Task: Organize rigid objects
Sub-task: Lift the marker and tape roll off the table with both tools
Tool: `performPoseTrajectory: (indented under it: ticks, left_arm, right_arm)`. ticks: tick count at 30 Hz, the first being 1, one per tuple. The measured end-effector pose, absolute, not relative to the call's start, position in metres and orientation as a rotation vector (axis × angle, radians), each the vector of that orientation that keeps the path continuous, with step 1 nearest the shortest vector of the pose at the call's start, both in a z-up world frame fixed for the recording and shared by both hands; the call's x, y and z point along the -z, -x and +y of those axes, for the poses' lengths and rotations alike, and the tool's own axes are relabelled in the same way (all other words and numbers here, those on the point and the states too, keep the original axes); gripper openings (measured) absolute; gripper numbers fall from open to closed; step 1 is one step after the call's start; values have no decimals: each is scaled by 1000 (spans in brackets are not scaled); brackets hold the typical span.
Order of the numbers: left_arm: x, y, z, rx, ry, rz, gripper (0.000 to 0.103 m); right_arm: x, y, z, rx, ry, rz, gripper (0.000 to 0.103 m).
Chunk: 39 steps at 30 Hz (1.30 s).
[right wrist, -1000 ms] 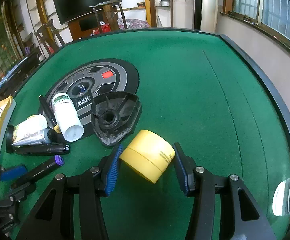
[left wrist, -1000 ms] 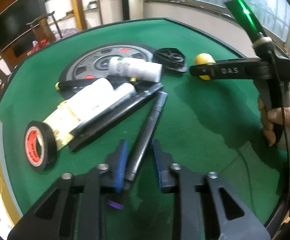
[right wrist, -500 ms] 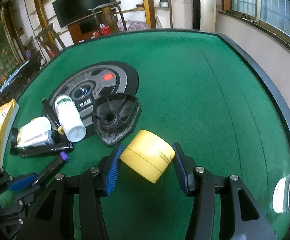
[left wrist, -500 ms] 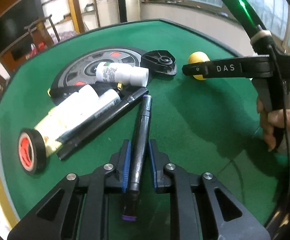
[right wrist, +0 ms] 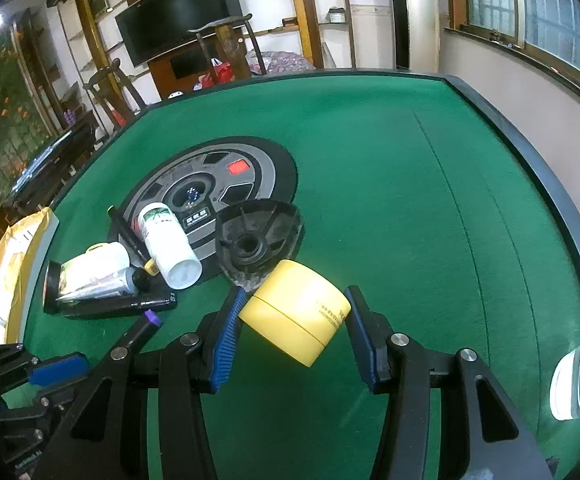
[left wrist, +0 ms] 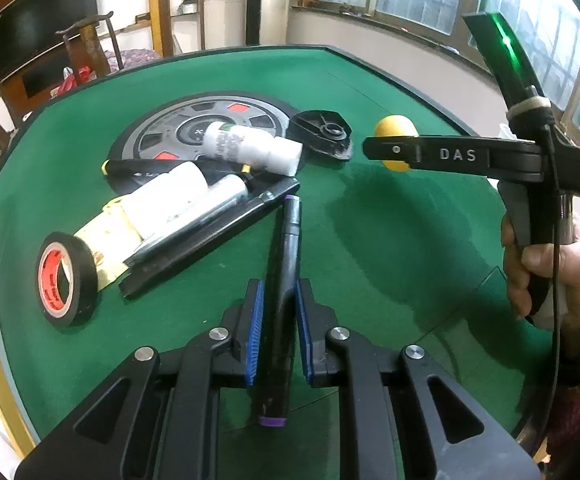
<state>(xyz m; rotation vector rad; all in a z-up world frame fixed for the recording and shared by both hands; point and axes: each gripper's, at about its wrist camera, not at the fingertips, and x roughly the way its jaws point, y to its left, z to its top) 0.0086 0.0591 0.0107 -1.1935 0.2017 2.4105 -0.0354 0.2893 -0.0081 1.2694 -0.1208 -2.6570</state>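
Green felt table (right wrist: pixel 369 152), round-cornered with a dark raised rim: carries all items, most of them bunched toward its left edge. Grey-and-black wheel-patterned disc (right wrist: pixel 226 176), flat at the table's centre: largest item, appears to serve as the gathering spot. Black ribbed plastic cover (right wrist: pixel 258 240), lying at the disc's near edge and touching it. White bottle (right wrist: pixel 168 240), on its side across the disc's left edge. Cream tube and slimmer white tube (left wrist: pixel 162 204), side by side just beside the bottle, with long black pens (left wrist: pixel 210 236) lying against them; this cluster looks sorted already (a judgement from the neat packing only). Yellow jar (right wrist: pixel 297 312), on its side near the cover, between the tongs of the right gripper (right wrist: pixel 293 332); the left pad touches it, the right pad looks barely apart, so a full clamp cannot be told. Black tape roll with red core (left wrist: pixel 64 280), upright near the table's left edge, apart from the cluster. Purple-capped marker (left wrist: pixel 282 300), clamped between the closed tongs of the left gripper (left wrist: pixel 280 332), its far tip pointing at the pens. Outstanding, by estimate: marker and yellow jar to be placed with the group; tape roll possibly too.
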Motion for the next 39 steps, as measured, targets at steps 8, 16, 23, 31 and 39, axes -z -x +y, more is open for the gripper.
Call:
performPoseTrajectory:
  ticks: [8,16,23,31,39]
  left_arm:
    - [0,-2,77,-2415,1237,309,25]
    - [-2,-11,68,-2419,1212,244,12]
    - [-21,-17,44,-2449,1151,113,12]
    - [-31,-24,23,-2482,1122,48,12]
    - [-39,-26,-4,-2532,1091,-8,12]
  right_arm:
    - [9,35,291,2659,-1273,-139,45]
    - [7,34,289,2662,-1250,-145,45]
    - [0,28,285,2665,-1199,-165,45]
    - [-16,13,267,2640,-1051,-140,45]
    - [-14,6,232,2562,-1012,-64,45]
